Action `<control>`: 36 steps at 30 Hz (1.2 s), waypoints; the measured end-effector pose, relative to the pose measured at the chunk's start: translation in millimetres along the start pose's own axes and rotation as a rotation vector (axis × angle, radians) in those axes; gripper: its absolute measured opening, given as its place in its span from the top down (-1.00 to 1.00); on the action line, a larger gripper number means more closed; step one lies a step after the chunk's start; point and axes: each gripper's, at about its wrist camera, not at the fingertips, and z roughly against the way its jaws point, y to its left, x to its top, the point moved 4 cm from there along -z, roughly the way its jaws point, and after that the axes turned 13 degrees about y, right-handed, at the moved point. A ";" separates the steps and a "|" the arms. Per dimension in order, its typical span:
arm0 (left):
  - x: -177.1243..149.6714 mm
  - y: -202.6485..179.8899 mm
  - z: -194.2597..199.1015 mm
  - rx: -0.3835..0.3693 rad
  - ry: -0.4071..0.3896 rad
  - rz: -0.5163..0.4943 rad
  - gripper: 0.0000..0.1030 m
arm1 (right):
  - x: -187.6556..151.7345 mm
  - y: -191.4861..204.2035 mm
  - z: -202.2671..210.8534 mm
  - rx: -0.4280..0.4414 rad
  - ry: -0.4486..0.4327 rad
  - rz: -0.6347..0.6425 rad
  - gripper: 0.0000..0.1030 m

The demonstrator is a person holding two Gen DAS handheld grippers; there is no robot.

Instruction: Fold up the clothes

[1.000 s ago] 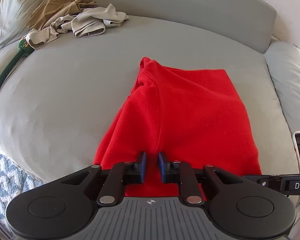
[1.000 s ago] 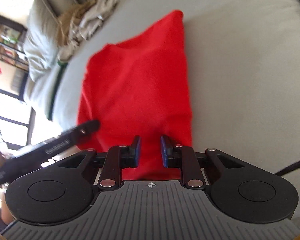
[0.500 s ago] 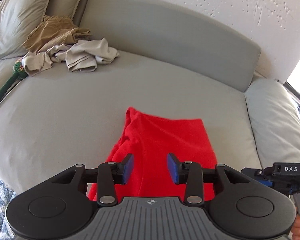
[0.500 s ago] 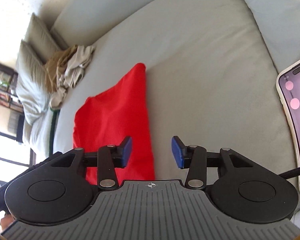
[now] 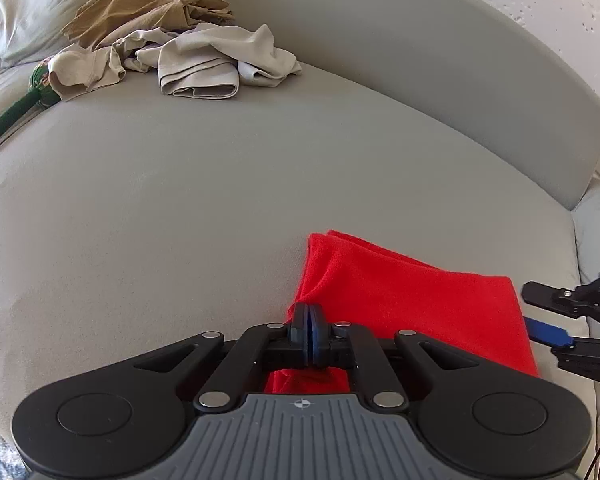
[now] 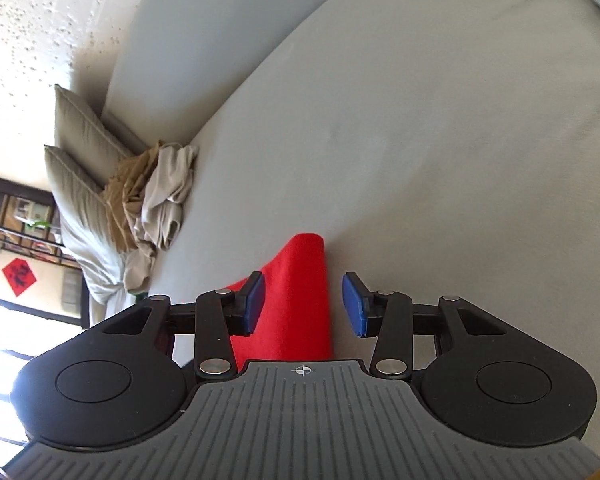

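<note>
The left gripper (image 5: pixel 310 330) has just been closing; its blue pads now meet at the near left edge of the folded red garment (image 5: pixel 412 304), and whether any cloth is pinched between them cannot be told. The right gripper (image 6: pixel 303 305) stands released, jaws apart above the garment's (image 6: pixel 296 300) right edge, touching nothing. The left view alone shows it entering at the right edge of the frame, and a pile of beige clothes (image 5: pixel 180 56) at upper left. Bare grey cushion (image 5: pixel 160 208) fills the middle; the right view adds pillows (image 6: pixel 80 168) at left.
</note>
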 end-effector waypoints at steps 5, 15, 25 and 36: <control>10.5 1.6 -7.6 0.004 -0.011 0.000 0.84 | 10.0 19.0 -31.2 -0.093 -0.005 0.138 0.87; 43.6 11.1 -2.5 -0.095 -0.010 0.079 0.36 | 12.1 0.5 -19.5 -0.092 -0.073 0.068 0.42; 56.6 -16.3 -27.1 -0.079 0.053 0.021 0.81 | 11.9 -7.8 -14.6 -0.059 -0.058 0.030 0.36; 62.9 -37.7 -19.4 -0.024 -0.124 -0.180 0.96 | 10.3 -7.8 -14.9 -0.070 -0.071 0.031 0.36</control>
